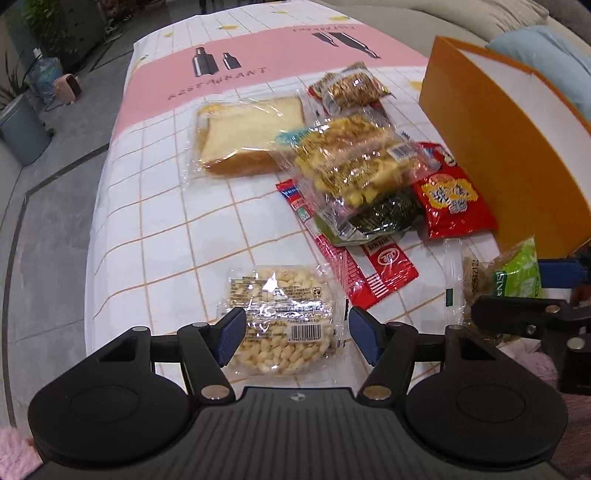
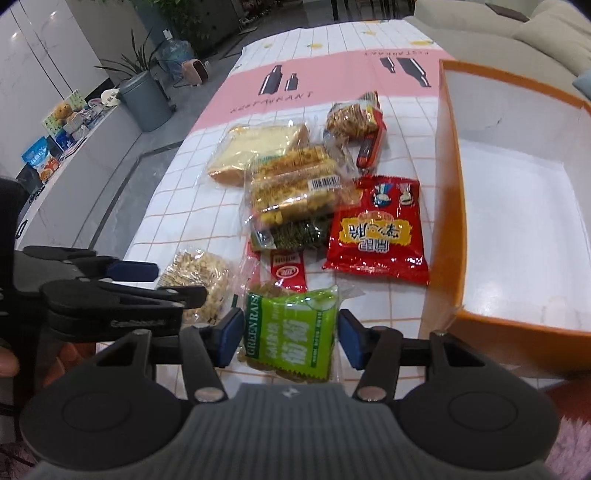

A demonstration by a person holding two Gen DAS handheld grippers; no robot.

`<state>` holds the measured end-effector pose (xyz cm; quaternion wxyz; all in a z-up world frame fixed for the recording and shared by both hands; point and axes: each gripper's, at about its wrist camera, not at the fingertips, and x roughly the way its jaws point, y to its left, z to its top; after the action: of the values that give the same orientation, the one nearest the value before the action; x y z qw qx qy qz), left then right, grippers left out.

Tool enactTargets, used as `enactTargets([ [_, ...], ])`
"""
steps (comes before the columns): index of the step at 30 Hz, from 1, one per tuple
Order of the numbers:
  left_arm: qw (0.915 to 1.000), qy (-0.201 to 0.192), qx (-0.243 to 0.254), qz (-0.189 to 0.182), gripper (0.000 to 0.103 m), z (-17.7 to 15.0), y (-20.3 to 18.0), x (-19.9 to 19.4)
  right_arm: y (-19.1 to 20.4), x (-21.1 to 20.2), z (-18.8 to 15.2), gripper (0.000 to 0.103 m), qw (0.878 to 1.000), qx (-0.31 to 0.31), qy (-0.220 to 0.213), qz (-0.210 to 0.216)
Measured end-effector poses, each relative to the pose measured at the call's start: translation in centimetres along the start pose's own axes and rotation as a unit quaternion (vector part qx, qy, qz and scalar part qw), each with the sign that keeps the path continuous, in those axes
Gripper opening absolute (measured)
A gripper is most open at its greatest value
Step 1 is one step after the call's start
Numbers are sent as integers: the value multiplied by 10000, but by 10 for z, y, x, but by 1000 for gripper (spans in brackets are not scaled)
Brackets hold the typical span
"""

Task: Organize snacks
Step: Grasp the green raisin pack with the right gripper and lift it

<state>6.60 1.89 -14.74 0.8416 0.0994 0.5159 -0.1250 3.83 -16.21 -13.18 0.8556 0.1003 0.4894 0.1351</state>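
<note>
My left gripper (image 1: 295, 338) is open, its blue pads on either side of a clear round pack of puffed-rice cake (image 1: 282, 317) lying on the table. My right gripper (image 2: 290, 339) is open around a green raisin-biscuit pack (image 2: 293, 332), which also shows in the left wrist view (image 1: 517, 275). Beyond lie a red chips bag (image 2: 376, 232), a seaweed pack (image 2: 291, 232), yellow corn bars (image 2: 295, 188), wrapped bread (image 2: 255, 147), red sachets (image 1: 384, 273) and a caramel-nut pack (image 2: 352, 118). An open orange box (image 2: 447, 184) with a white inside stands at the right.
The table wears a white grid cloth with a pink band (image 2: 332, 74). A grey bin (image 2: 146, 99) and plants stand on the floor at the left. A beige sofa (image 2: 517, 33) is behind the box. The left gripper shows in the right wrist view (image 2: 122, 291).
</note>
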Motion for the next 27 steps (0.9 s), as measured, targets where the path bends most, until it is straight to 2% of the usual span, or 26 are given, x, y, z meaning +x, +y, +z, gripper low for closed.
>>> enactTargets([
  [2, 9999, 77, 65, 12, 75, -1, -2, 7, -1, 4, 0, 54, 10000, 21, 24, 16],
  [5, 9992, 65, 314, 233, 81, -2, -10, 13, -2, 12, 0, 54, 9999, 61, 85, -9],
  [7, 9983, 74, 473, 336, 90, -3, -16, 16, -4, 19, 0, 54, 9998, 132, 177, -4],
  [13, 9918, 25, 1064, 708, 102, -9, -35, 27, -9, 29, -1, 54, 9992, 220, 328, 25],
  [18, 9933, -49, 999, 587, 102, -7, -29, 30, -15, 32, -2, 54, 9985, 364, 405, 24],
  [20, 9927, -85, 1022, 640, 96, -8, -29, 29, -15, 33, -2, 54, 9983, 398, 420, 43],
  [22, 9901, -131, 1106, 856, 75, -9, -31, 27, -16, 33, -2, 54, 9984, 392, 417, 48],
  [23, 9897, -141, 1145, 842, 73, -9, -31, 25, -15, 33, -2, 54, 9984, 389, 417, 48],
  [26, 9905, -217, 1105, 792, 55, -8, -30, 18, -15, 33, -3, 54, 9984, 385, 417, 40],
  [27, 9900, -252, 1130, 810, 46, -8, -31, 16, -15, 33, -3, 54, 9984, 381, 414, 39],
])
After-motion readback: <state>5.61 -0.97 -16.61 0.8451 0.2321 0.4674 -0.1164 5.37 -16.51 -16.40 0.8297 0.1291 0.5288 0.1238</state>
